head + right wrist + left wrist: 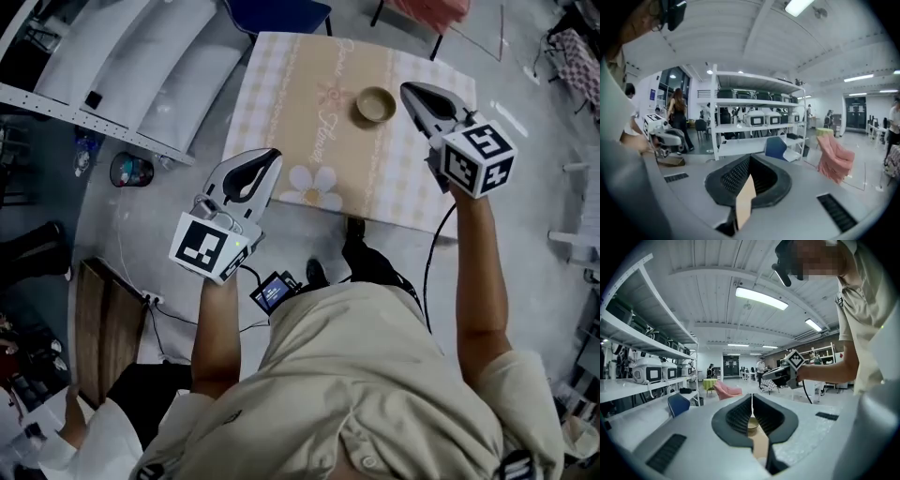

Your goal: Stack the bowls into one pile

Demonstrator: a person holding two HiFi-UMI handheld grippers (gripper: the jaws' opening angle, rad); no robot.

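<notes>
The left gripper (265, 161) is held out roughly level above the near edge of the table (281, 94), jaws closed and empty. The bowls (375, 104) sit towards the table's far side, seemingly one nested pile with nothing inside. The right gripper (412, 93) hovers just beside them, jaws closed on nothing.

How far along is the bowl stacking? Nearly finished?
It looks done: the only bowls in sight sit as one pile on the table, though I cannot tell how many are nested. Nothing is in hand: the left gripper and right gripper hang above it, jaws together, empty. Nothing seems left to stack.
</notes>
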